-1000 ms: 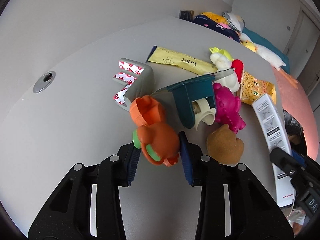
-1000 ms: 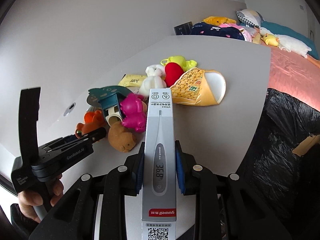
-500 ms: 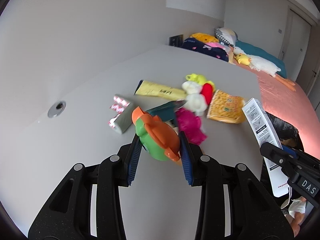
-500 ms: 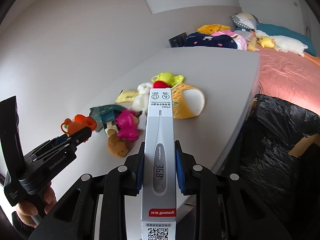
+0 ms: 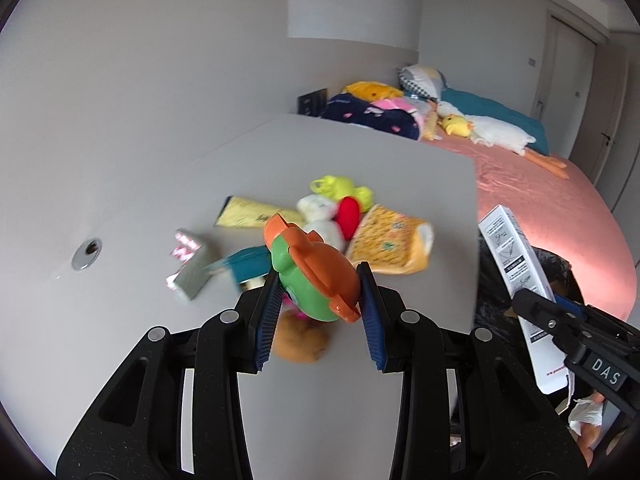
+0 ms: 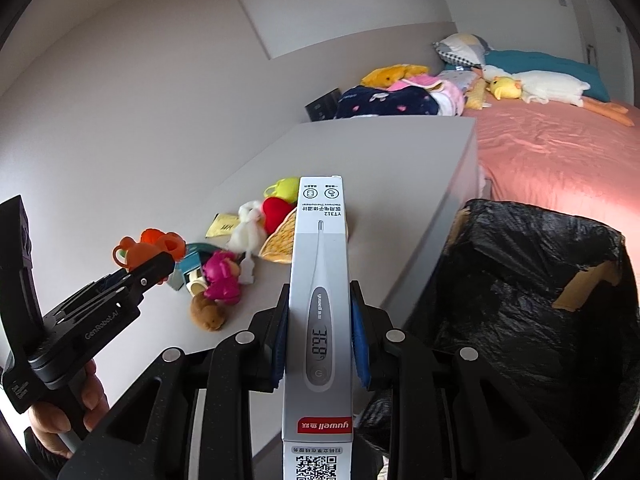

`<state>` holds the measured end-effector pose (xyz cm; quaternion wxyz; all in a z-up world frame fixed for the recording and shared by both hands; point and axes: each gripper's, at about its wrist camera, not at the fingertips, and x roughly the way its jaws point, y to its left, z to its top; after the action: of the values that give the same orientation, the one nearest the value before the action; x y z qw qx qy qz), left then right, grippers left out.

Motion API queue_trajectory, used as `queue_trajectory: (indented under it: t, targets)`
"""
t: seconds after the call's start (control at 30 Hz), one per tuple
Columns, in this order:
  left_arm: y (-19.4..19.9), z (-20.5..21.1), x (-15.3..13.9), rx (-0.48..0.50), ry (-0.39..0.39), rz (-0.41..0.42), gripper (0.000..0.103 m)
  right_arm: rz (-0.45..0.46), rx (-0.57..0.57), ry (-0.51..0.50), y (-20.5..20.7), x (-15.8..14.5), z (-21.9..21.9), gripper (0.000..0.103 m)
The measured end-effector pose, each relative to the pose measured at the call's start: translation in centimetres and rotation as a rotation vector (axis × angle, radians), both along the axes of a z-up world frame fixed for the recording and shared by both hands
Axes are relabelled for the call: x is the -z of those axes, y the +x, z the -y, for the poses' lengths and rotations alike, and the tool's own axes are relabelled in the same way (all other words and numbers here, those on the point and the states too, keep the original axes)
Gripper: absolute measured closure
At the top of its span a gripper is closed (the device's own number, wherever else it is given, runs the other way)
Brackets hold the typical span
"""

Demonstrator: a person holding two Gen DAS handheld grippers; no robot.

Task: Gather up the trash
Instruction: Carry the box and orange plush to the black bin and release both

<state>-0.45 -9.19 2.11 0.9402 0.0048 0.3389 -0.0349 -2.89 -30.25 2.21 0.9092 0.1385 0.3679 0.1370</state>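
Note:
My left gripper (image 5: 318,312) is shut on an orange and green toy (image 5: 316,276) and holds it in the air above the grey table (image 5: 360,156). The same toy (image 6: 150,248) shows at the tip of the left gripper in the right wrist view. My right gripper (image 6: 318,336) is shut on a long white thermometer box (image 6: 320,280), which also appears at the right of the left wrist view as a white box (image 5: 516,268). A bin lined with a black bag (image 6: 532,280) stands off the table's right edge.
On the table lie a yellow snack bag (image 5: 390,240), a yellow packet (image 5: 252,214), a red-and-white wrapper (image 5: 188,264), a teal package (image 5: 246,266), plush toys (image 5: 332,204), a pink figure (image 6: 222,276) and a brown toy (image 6: 206,314). A bed (image 6: 560,144) with pillows lies beyond.
My left gripper has lifted the orange and green toy off the table and drawn back. My right gripper, holding the box, has also pulled back, so the black bin bag shows larger.

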Motion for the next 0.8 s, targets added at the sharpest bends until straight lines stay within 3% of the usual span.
queue_trajectory:
  t: [0.8]
  targets:
    - [2.4, 14.7, 0.2, 0.334, -0.011, -0.010, 0.066, 0.002, 0.302, -0.027, -2.6, -0.6, 12.5, 0.075]
